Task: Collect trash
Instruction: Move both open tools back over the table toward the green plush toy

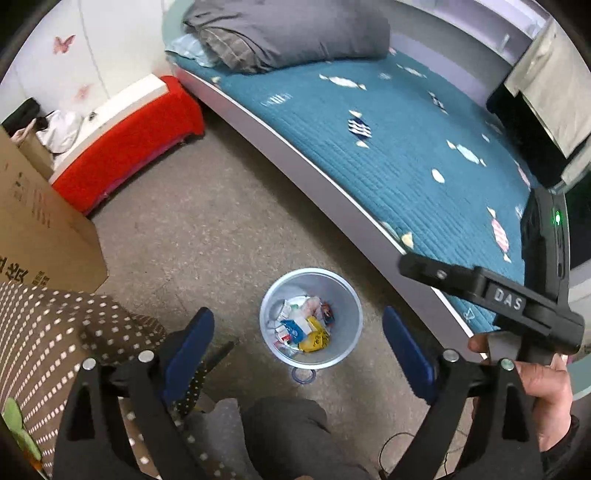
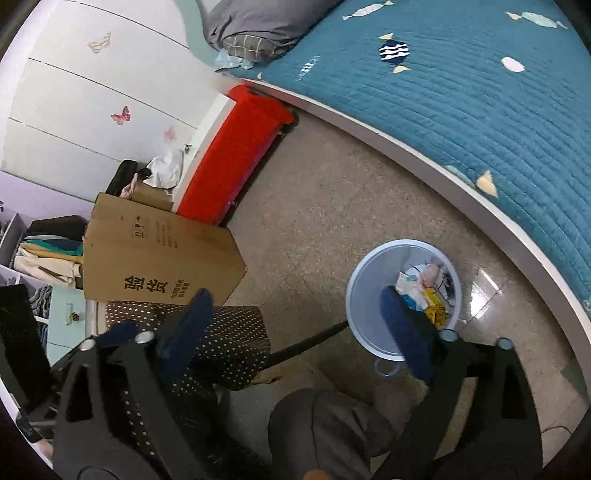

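Observation:
A pale blue trash bin [image 1: 266, 314] stands on the speckled floor beside the bed, holding several wrappers, among them a yellow packet [image 1: 313, 338]. My left gripper [image 1: 297, 341] is open and empty, held high above the bin, which lies between its blue pads. My right gripper [image 2: 295, 319] is open and empty too; its right pad [image 2: 402, 328] overlaps the bin [image 2: 365, 295] in the right wrist view. The right gripper's black body [image 1: 495, 299] shows at the right of the left wrist view, held by a hand.
A bed with a teal quilt [image 1: 369, 140] and grey pillow [image 1: 280, 33] runs along the right. A red-covered bench [image 1: 125, 144], a cardboard box [image 2: 155, 254] and a brown dotted stool [image 2: 221, 339] stand at the left. A clear plastic ring [image 1: 303, 376] lies by the bin. My knee [image 1: 284, 435] is below.

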The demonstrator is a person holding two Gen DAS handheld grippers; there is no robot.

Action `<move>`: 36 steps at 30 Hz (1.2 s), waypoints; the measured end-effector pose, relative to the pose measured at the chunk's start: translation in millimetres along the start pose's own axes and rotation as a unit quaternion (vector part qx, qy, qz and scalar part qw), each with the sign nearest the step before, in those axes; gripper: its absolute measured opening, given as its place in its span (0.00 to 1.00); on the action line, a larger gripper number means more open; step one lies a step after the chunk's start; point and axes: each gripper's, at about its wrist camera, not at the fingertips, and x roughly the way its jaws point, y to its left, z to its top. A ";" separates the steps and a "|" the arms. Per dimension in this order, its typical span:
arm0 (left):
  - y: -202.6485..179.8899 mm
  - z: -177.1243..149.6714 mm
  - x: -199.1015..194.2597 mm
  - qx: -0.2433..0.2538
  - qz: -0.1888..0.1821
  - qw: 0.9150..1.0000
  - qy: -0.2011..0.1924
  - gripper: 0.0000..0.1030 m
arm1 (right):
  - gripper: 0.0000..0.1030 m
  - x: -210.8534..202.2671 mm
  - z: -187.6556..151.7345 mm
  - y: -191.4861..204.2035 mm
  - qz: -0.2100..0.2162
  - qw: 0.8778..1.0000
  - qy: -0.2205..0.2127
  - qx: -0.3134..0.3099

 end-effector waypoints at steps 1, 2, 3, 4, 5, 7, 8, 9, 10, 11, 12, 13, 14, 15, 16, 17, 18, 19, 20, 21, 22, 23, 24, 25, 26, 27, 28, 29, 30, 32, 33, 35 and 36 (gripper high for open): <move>1.3 -1.5 -5.3 -0.004 0.001 1.000 -0.006 0.88 | 0.94 -2.2 -1.2 1.3 -0.005 1.000 -0.002 -0.002; 1.2 -3.2 -9.5 -0.005 0.002 1.000 -0.012 0.88 | 0.94 -5.2 -2.6 2.8 -0.011 1.000 -0.004 -0.006; 2.6 -5.6 -14.8 -0.005 0.003 1.000 -0.017 0.88 | 0.94 -8.6 -3.7 4.1 -0.017 1.000 -0.007 -0.009; 2.8 -7.9 -21.5 -0.003 0.004 1.000 -0.027 0.88 | 0.94 -10.8 -5.1 5.1 -0.021 1.000 -0.010 -0.011; 3.0 -10.2 -27.9 -0.002 0.006 0.999 -0.035 0.89 | 0.94 -13.8 -6.0 6.5 -0.023 1.000 -0.013 -0.013; 2.8 -15.5 -41.6 -0.001 0.008 0.999 -0.049 0.89 | 0.94 -21.2 -7.6 11.6 -0.023 0.999 -0.020 -0.017; 2.9 -17.8 -47.8 -0.002 0.007 0.998 -0.056 0.89 | 0.94 -25.1 -8.8 14.8 -0.022 0.999 -0.023 -0.021; 4.2 -19.9 -53.5 -0.003 0.006 0.998 -0.062 0.89 | 0.94 -27.7 -9.2 17.3 -0.021 0.999 -0.024 -0.023; 4.6 -23.2 -61.0 -0.004 0.004 0.998 -0.070 0.89 | 0.94 -32.0 -10.4 22.1 -0.019 0.999 -0.028 -0.029; 4.4 -26.2 -66.5 -0.005 0.003 0.997 -0.076 0.89 | 0.94 -35.3 -10.7 26.3 -0.017 0.999 -0.030 -0.035; 4.7 -29.2 -72.1 -0.007 0.001 0.997 -0.081 0.89 | 0.94 -37.7 -11.3 31.0 -0.016 0.999 -0.032 -0.040; 4.5 -33.2 -79.3 -0.009 -0.002 0.996 -0.087 0.90 | 0.94 -42.5 -13.7 38.3 -0.013 0.998 -0.034 -0.048; 4.4 -36.1 -84.8 -0.010 -0.004 0.996 -0.093 0.91 | 0.94 -44.9 -15.0 43.0 -0.011 0.998 -0.035 -0.054; 4.5 -39.5 -90.6 -0.011 -0.005 0.995 -0.099 0.91 | 0.94 -47.8 -16.7 49.0 -0.010 0.997 -0.037 -0.061; 4.7 -43.5 -97.8 -0.012 -0.005 0.994 -0.107 0.91 | 0.94 -51.9 -18.9 57.0 -0.008 0.997 -0.039 -0.069; 4.7 -46.9 -103.9 -0.014 -0.006 0.993 -0.114 0.91 | 0.94 -55.4 -20.7 63.9 -0.005 0.996 -0.041 -0.076; 5.3 -50.5 -109.7 -0.016 -0.007 0.993 -0.120 0.91 | 0.94 -58.2 -21.6 69.3 -0.004 0.996 -0.043 -0.083; 7.2 -55.8 -117.3 -0.021 -0.010 0.991 -0.129 0.91 | 0.94 -62.1 -24.2 78.5 -0.001 0.995 -0.045 -0.094; 8.6 -59.6 -122.6 -0.024 -0.010 0.991 -0.134 0.91 | 0.94 -64.8 -27.1 86.7 0.001 0.994 -0.046 -0.103; 10.2 -63.9 -128.2 -0.026 -0.010 0.990 -0.140 0.92 | 0.94 -66.4 -30.7 94.2 0.003 0.993 -0.047 -0.111; 13.2 -69.2 -134.6 -0.028 -0.010 0.989 -0.147 0.92 | 0.94 -69.4 -33.9 103.8 0.006 0.991 -0.048 -0.123; 15.9 -73.5 -140.2 -0.031 -0.009 0.988 -0.152 0.92 | 0.94 -72.8 -37.9 114.1 0.008 0.989 -0.049 -0.136; 19.2 -77.6 -144.3 -0.032 -0.008 0.987 -0.156 0.92 | 0.94 -74.2 -40.0 120.0 0.009 0.988 -0.050 -0.143; 23.0 -82.3 -149.5 -0.035 -0.006 0.986 -0.162 0.92 | 0.94 -76.7 -43.9 130.3 0.011 0.986 -0.050 -0.157; 26.9 -86.7 -154.6 -0.038 -0.005 0.985 -0.168 0.92 | 0.94 -79.0 -47.6 140.0 0.012 0.984 -0.051 -0.169; 31.7 -91.4 -159.2 -0.043 -0.005 0.984 -0.172 0.92 | 0.94 -80.6 -50.3 146.9 0.012 0.982 -0.053 -0.178; 36.1 -95.9 -162.8 -0.048 -0.005 0.983 -0.175 0.93 | 0.94 -82.9 -54.5 158.1 0.014 0.980 -0.054 -0.192; 41.5 -100.6 -167.3 -0.054 -0.006 0.982 -0.178 0.93 | 0.94 -84.0 -57.5 164.8 0.015 0.978 -0.055 -0.201; 48.0 -106.3 -172.5 -0.061 -0.006 0.981 -0.183 0.93 | 0.94 -85.4 -61.3 173.2 0.018 0.976 -0.056 -0.210; 59.0 -115.4 -179.8 -0.070 -0.004 0.979 -0.189 0.93 | 0.94 -87.7 -69.1 190.9 0.020 0.970 -0.058 -0.233; 64.7 -119.5 -183.2 -0.075 -0.003 0.979 -0.191 0.93 | 0.94 -88.4 -74.8 201.7 0.020 0.967 -0.059 -0.248; 77.7 -128.6 -191.4 -0.087 0.001 0.976 -0.199 0.93 | 0.94 -88.2 -82.8 216.4 0.023 0.962 -0.058 -0.266; 83.1 -133.0 -195.1 -0.091 0.004 0.975 -0.203 0.93 | 0.94 -87.8 -86.9 224.2 0.024 0.959 -0.058 -0.276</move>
